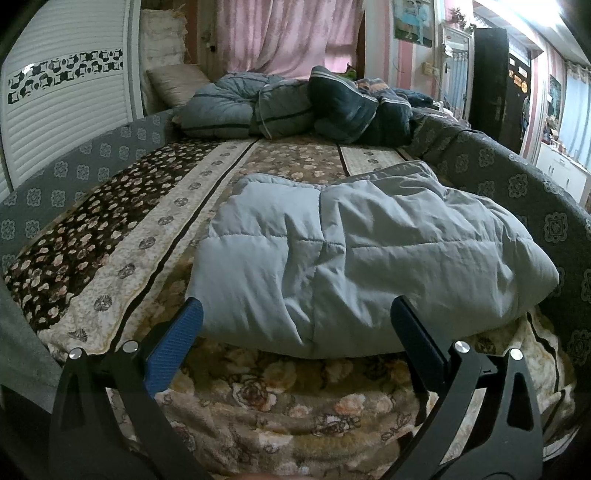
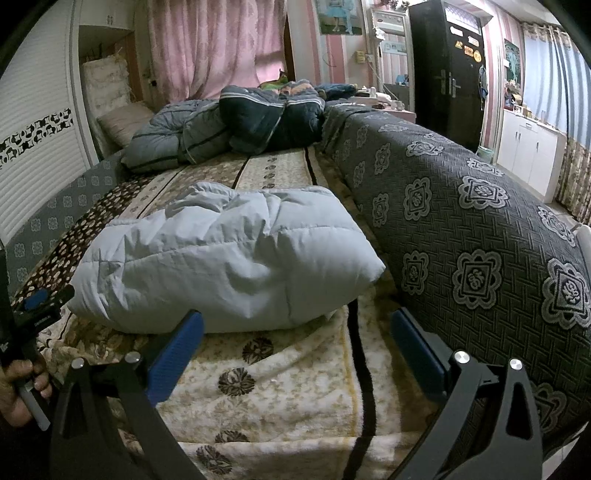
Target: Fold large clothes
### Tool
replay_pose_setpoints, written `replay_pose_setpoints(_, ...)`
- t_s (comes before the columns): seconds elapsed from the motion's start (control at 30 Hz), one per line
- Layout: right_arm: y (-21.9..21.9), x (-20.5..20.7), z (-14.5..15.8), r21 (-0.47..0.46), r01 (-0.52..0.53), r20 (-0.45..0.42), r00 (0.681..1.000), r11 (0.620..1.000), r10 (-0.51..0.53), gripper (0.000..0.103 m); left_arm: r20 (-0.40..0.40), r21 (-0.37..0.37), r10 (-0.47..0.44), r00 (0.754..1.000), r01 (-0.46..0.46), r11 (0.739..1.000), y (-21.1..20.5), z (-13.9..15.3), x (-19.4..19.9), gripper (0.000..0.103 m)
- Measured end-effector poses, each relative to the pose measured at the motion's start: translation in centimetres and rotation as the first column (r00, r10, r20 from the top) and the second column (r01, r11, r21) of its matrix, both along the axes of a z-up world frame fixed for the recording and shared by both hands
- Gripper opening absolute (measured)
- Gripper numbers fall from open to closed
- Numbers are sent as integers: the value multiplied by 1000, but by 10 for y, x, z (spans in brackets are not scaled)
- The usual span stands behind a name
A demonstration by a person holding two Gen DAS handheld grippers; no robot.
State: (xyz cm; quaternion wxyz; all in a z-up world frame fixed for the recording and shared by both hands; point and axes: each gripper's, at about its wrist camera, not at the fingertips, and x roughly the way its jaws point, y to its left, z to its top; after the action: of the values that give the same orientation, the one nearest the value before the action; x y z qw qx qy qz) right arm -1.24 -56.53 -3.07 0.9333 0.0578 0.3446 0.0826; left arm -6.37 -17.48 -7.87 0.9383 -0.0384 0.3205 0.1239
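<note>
**Padded jacket bundled on the bed, both claws spread and holding nothing**

A pale blue quilted jacket (image 1: 354,258) lies in a puffy, creased bundle on the near half of a bed, resting on a floral blanket (image 1: 280,402) in brown, cream and gold. In the right wrist view the same bundle (image 2: 221,266) sits close beside a grey patterned bolster (image 2: 480,258) that runs along the bed's right side; whether the two touch cannot be told.

The left gripper (image 1: 295,325) hovers just short of the jacket's near edge, its blue-padded fingers (image 1: 177,347) set wide apart with nothing between them. The right gripper (image 2: 295,332) is likewise spread wide and empty, poised over the blanket in front of the jacket's near right corner. At the left edge of the right wrist view, the person's left hand (image 2: 16,391) grasps the handle of the other tool.

Farther up the bed lie a heap of grey-blue and dark navy bedding (image 1: 295,107) and a beige pillow (image 1: 177,83). Pink curtains (image 1: 280,33) hang behind, a white slatted wardrobe door (image 1: 62,110) stands to the left, and a dark door (image 2: 447,74) to the right.
</note>
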Motion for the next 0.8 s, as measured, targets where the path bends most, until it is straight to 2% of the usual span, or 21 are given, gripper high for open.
replay_pose_setpoints(0.8, -6, -2, -6, -12, 8, -11, 1000, 1000, -8, 101, -16, -20, -12, 1000, 12, 1000, -5, -4, 3, 100)
